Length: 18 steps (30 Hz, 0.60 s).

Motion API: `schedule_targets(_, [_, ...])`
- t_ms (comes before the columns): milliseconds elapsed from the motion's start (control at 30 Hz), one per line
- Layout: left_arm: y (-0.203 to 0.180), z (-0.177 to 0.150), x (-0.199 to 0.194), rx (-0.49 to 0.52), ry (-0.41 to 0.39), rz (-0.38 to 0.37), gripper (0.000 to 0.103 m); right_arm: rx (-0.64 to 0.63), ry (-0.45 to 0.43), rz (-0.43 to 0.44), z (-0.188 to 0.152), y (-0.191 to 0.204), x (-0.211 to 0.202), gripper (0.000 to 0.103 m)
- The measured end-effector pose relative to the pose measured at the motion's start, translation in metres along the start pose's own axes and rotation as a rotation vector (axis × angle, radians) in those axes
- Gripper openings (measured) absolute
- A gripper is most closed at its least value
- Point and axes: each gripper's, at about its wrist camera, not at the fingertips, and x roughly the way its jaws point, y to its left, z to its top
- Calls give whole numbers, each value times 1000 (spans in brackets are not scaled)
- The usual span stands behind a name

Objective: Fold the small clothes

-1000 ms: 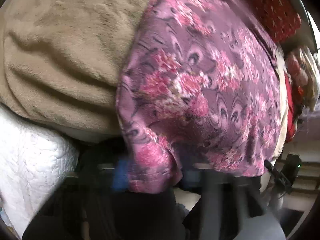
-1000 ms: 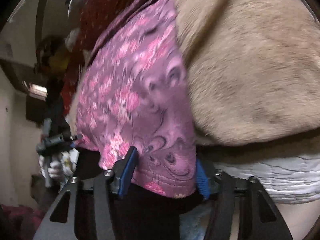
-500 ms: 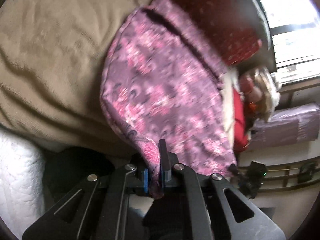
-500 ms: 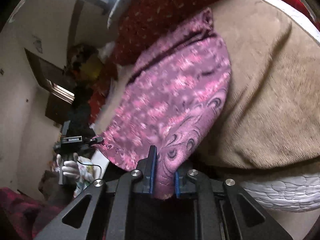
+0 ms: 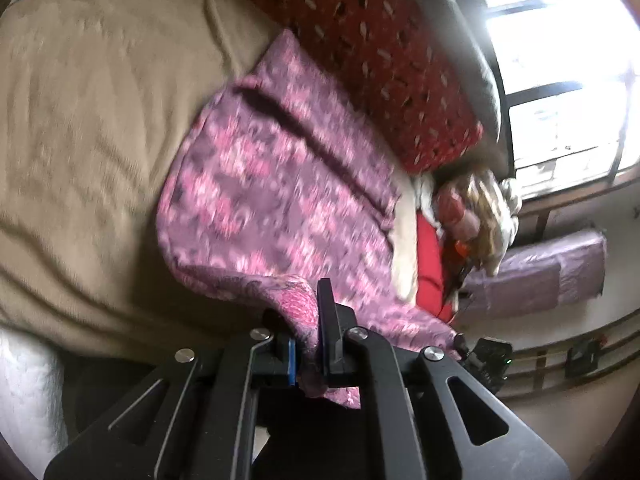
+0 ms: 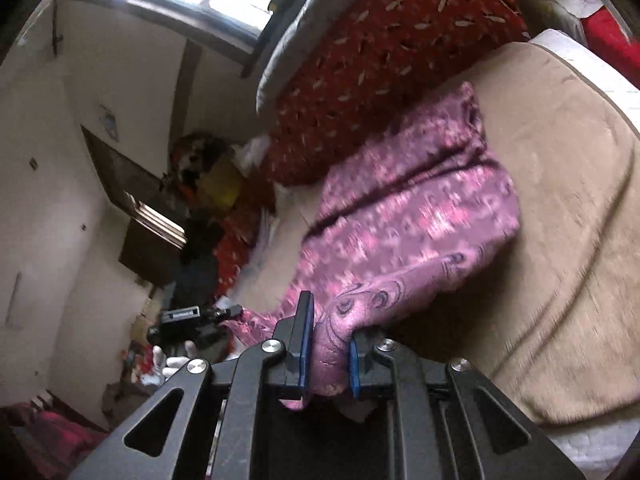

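Observation:
A purple garment with a pink flower print point(image 5: 280, 200) lies across a tan fleece blanket point(image 5: 88, 128) on a bed. My left gripper point(image 5: 308, 344) is shut on one near corner of the garment, and that corner is lifted off the blanket. In the right wrist view the same garment point(image 6: 412, 216) stretches away from me, and my right gripper point(image 6: 326, 360) is shut on its other near corner. The left gripper point(image 6: 224, 314) shows far to the left there, with a gloved hand point(image 6: 172, 360) under it. The garment's near hem hangs between the two grippers.
A red patterned cushion point(image 5: 380, 60) and a grey pillow point(image 5: 472, 64) lie behind the garment. Clothes are piled point(image 5: 476, 208) by a bright window point(image 5: 560, 60). A white quilted mattress edge point(image 5: 24, 392) runs under the blanket. A dark cabinet point(image 6: 140, 220) stands by the wall.
Both grippers rose and tilted up, lifting the garment's near corners off the blanket. The right gripper's jaws closed onto the cloth. More of the room came into view.

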Motion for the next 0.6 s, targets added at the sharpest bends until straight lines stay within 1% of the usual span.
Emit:
schedule_targets(167, [-6, 41, 0, -28, -48, -20, 6, 58, -61, 44, 33, -15, 13, 14])
schedule_targets(300, [-9, 82, 8, -63, -76, -20, 6, 106, -116, 58, 66, -34, 25, 14])
schedule_targets(467, [-17, 141, 35, -98, -106, -18, 6, 171, -177, 54, 116, -63, 52, 14])
schedule_targets(600, [-24, 186, 64, -109, -118, 10, 6, 227, -209, 58, 155, -91, 83, 14])
